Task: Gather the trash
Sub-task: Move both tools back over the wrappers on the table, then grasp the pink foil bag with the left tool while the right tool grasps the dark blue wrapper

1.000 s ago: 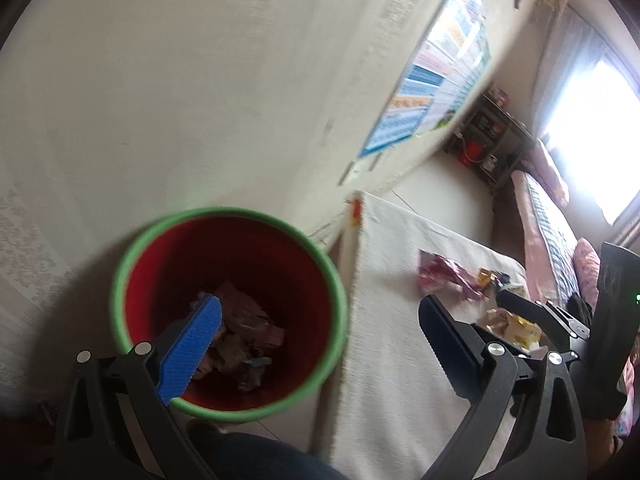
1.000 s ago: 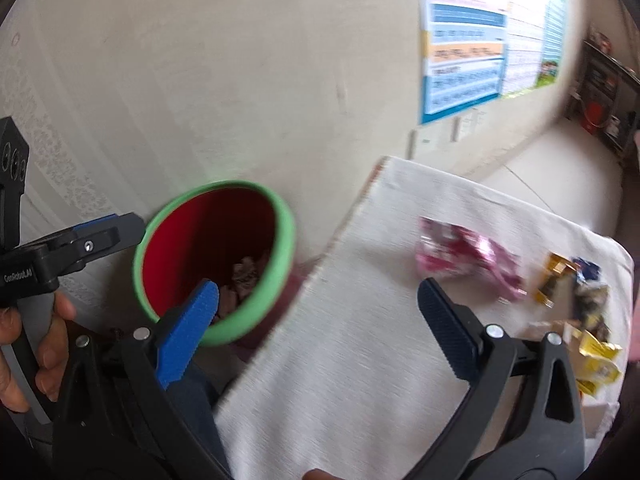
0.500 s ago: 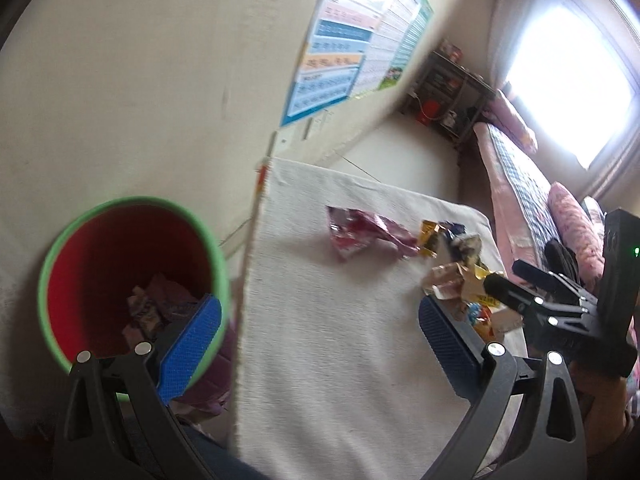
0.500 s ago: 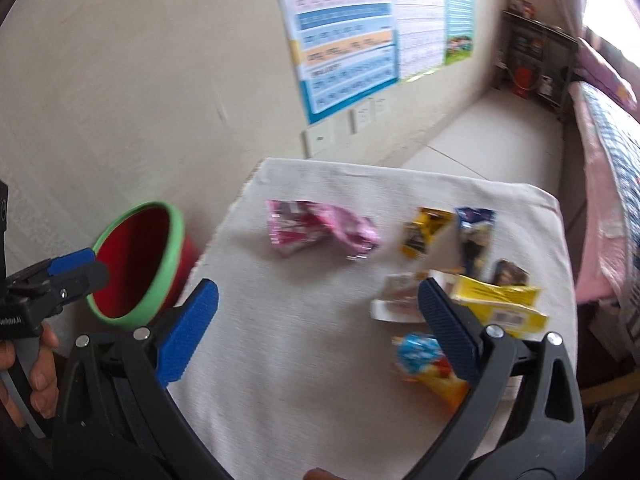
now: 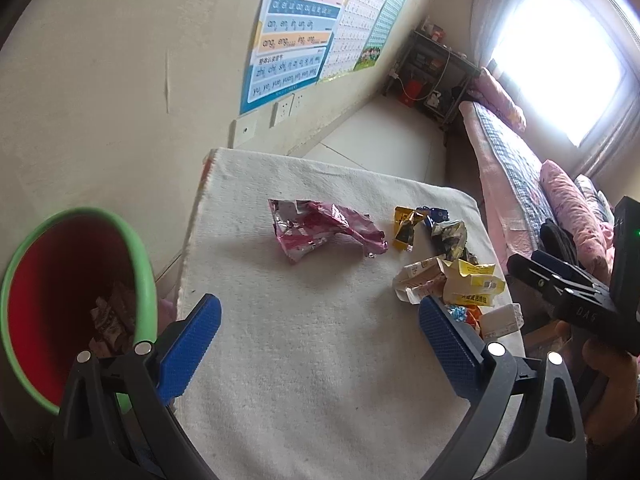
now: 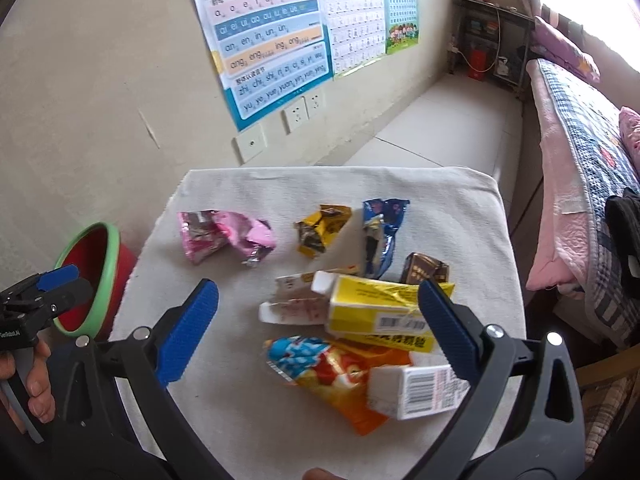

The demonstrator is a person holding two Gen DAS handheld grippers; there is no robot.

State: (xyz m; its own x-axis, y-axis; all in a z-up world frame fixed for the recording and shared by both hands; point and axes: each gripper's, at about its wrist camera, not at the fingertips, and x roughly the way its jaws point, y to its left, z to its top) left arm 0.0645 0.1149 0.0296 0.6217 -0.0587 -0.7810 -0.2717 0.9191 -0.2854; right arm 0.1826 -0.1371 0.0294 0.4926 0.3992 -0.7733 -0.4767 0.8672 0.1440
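Since both claws are hanging spread and empty, you are lining the right claw (image 6: 318, 316) over the wrapper heap: the yellow carton (image 6: 376, 308), orange snack bag (image 6: 340, 376) and white barcode box (image 6: 416, 392) are overlapping on the cloth-covered desk (image 6: 256, 420). The left claw (image 5: 320, 344) is facing bare cloth, with the pink foil wrapper (image 5: 320, 230) beyond. The red bin (image 5: 68, 308) is waiting beside the desk, seemingly already holding some scraps.

The right gripper (image 6: 318, 320) hangs wide open over wrappers on the tabletop (image 6: 248, 420): a yellow box (image 6: 372, 308), an orange bag (image 6: 340, 376) and a white box (image 6: 416, 392) lie touching. The bin (image 6: 96, 276) stands left, beside the left gripper (image 6: 60, 284).
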